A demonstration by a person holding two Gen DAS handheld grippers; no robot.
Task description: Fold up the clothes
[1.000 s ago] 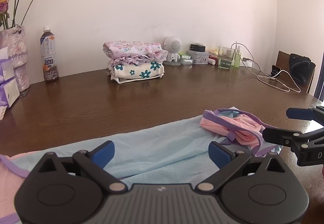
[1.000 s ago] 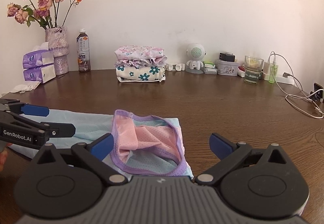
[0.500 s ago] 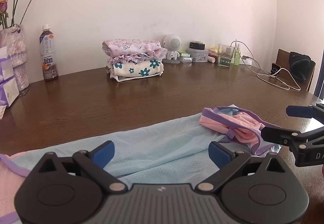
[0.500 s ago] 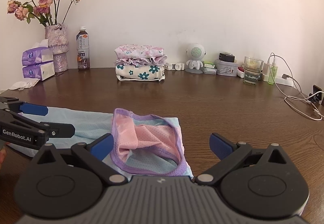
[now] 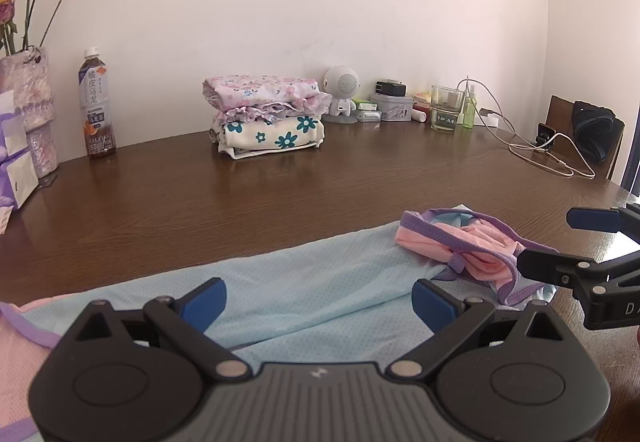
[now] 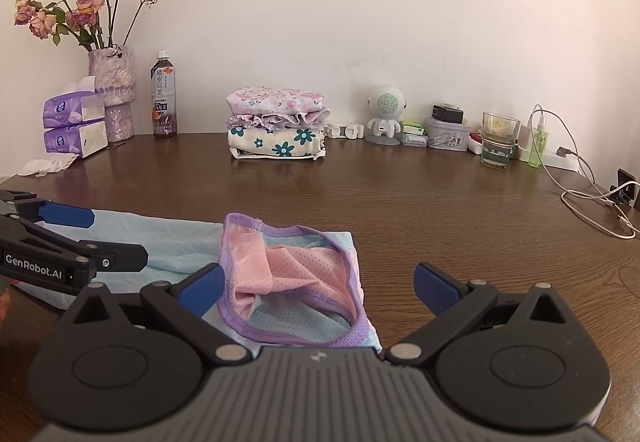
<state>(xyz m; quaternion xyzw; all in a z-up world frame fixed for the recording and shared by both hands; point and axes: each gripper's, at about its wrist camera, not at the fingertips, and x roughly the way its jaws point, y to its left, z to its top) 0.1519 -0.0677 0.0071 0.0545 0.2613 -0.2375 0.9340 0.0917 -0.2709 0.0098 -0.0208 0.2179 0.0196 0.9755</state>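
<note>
Now both grippers, left gripper [image 5: 318, 300] and right gripper [image 6: 318, 288], hover with jaws wide and empty over the pale blue garment [image 5: 312, 282] lying across the table [image 5: 320, 178]; that bunched pink sleeve [image 6: 288, 274] could get trapped inside the fold, I reckon

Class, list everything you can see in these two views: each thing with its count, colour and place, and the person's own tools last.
Garment: one, light blue with pink and purple trim, spread at near table edge.
Folded clothes: one stack, pink floral over white with teal flowers, far centre.
Vase of roses: one, purple, far left.
Tissue packs: two, purple, beside vase.
Tea bottle: one, brown, right of vase.
Robot figure: one, white, far right of stack.
Glass: one, clear, far right.
Cable: white, right edge.
Table: one, dark brown.
Left claw: open, over garment.
Right claw: open, over pink end.
</note>
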